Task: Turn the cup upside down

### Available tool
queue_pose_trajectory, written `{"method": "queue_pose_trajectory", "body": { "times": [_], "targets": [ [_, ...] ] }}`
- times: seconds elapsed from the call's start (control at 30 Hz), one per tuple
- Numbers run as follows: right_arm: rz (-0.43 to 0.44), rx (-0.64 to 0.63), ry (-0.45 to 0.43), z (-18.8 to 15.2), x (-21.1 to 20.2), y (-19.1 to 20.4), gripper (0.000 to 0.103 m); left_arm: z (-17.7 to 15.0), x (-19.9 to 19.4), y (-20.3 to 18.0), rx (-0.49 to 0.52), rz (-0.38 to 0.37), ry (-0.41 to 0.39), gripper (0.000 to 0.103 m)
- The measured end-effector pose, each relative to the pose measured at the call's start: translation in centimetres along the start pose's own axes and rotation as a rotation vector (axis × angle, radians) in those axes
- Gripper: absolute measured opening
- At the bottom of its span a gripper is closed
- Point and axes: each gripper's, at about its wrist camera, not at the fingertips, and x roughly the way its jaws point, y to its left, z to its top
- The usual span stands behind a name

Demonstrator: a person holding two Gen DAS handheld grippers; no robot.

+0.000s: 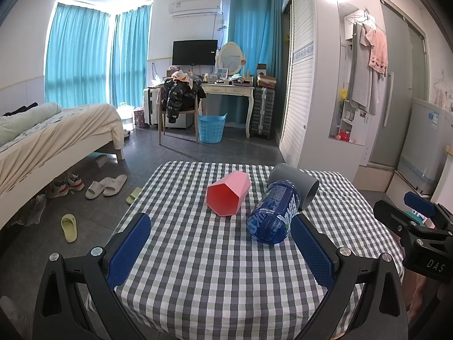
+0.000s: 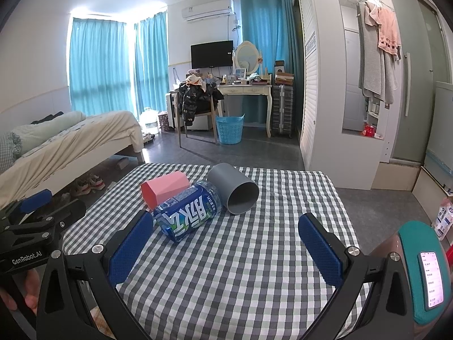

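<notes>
A pink faceted cup (image 1: 228, 193) lies on its side on the checked tablecloth (image 1: 215, 257), mouth towards me. A grey cup (image 1: 296, 182) lies on its side behind a blue-labelled bottle (image 1: 273, 215), also lying down. In the right wrist view the pink cup (image 2: 165, 188) is far left, the bottle (image 2: 188, 214) in front of it, the grey cup (image 2: 235, 192) open towards me. My left gripper (image 1: 220, 250) is open and empty, short of the cups. My right gripper (image 2: 226, 243) is open and empty, and also shows in the left wrist view (image 1: 416, 215).
The small table (image 2: 283, 255) stands in a bedroom. A bed (image 1: 51, 138) and slippers (image 1: 106, 185) are to the left, a wardrobe (image 1: 305, 85) to the right, a desk, chair and blue basket (image 1: 211, 127) behind. A phone on a teal holder (image 2: 427, 272) is at the right.
</notes>
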Motion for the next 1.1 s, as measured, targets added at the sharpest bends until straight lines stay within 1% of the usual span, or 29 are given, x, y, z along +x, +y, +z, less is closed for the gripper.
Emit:
{"method": "queue_pose_trajectory", "body": {
  "times": [1.1],
  "targets": [
    [0.005,-0.002,0.002,0.1,0.02,0.56,0.103,-0.05,0.04,0.02,0.001,-0.003,0.005,0.102]
  ]
}}
